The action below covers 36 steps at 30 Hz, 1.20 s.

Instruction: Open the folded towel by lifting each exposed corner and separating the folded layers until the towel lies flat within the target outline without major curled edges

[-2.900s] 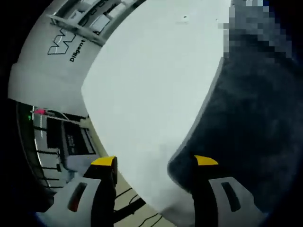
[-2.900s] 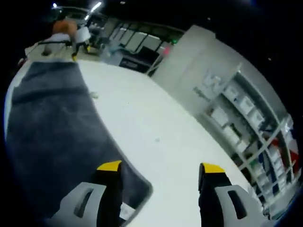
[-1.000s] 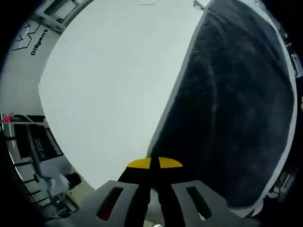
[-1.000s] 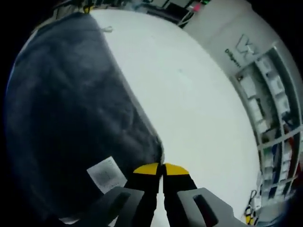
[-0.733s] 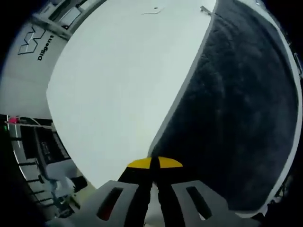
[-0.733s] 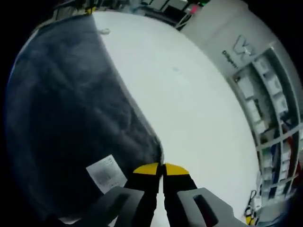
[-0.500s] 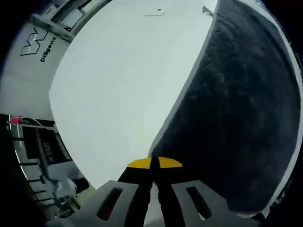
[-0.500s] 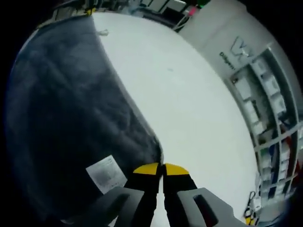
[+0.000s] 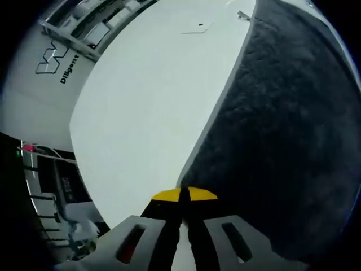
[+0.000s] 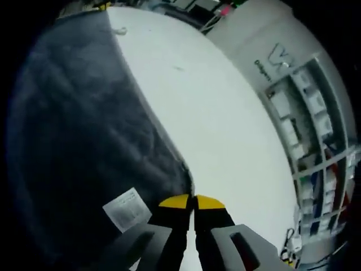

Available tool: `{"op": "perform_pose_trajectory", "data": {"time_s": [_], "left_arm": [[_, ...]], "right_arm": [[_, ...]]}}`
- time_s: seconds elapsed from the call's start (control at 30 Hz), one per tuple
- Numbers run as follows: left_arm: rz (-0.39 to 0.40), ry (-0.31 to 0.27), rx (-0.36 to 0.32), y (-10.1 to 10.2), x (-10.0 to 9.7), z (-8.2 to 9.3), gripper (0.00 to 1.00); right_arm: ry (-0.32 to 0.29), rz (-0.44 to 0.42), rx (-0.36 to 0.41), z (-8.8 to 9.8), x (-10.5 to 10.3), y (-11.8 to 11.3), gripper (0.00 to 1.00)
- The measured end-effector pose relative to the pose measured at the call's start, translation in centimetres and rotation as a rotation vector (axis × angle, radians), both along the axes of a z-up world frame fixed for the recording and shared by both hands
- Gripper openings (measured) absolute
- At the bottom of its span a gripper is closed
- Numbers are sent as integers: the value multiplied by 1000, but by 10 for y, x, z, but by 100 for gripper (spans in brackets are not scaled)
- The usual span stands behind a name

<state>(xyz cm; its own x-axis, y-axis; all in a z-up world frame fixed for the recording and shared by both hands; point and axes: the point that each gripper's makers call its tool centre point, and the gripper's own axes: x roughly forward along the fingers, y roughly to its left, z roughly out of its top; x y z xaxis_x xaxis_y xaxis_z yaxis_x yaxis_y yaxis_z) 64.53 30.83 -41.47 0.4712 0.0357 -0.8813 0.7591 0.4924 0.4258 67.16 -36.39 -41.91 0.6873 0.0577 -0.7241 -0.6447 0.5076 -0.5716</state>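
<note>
A dark grey towel (image 9: 282,124) covers the right half of the left gripper view, its straight edge running up along the white table (image 9: 146,107). My left gripper (image 9: 184,195) is shut on the towel's near corner, yellow tips pressed together. In the right gripper view the same dark towel (image 10: 73,124) covers the left half, with a white care label (image 10: 125,210) near the bottom. My right gripper (image 10: 191,201) is shut on the towel's other near corner, just right of that label.
The white table (image 10: 225,130) stretches beyond the towel. A white wall with a logo (image 9: 53,62) and shelving (image 10: 304,130) stand behind it. Thin outline marks (image 9: 197,28) lie on the table far ahead. Dark equipment (image 9: 51,186) sits past the table's left edge.
Both grippers, open beside the towel's corners 2.9 s ago, have shut on them. Over the last second both views have shifted slightly, the grip unchanged.
</note>
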Motion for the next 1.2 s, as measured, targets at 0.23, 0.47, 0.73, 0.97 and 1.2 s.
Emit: {"op": "perform_pose_trajectory", "data": {"time_s": [0.23,0.47,0.73,0.97,1.2], "left_arm": [[28,-16,-37,1,6,0,1],[25,-82,-8,0,18,-1,1],[30,-103,-24,2,24,0,1],[19,-169,1,3,39,1,1],[152,-251,-72,9,56,22,34]], "right_arm": [[-20,-12,11,0,8,-3,0],[-50,-34,-19,-1,17,-5,0],[-96,-57,-24,0,27,-4,0],[-137,-75,-36,1,31,-4,0],[-244,-170,25,23,35,-16,30]]}}
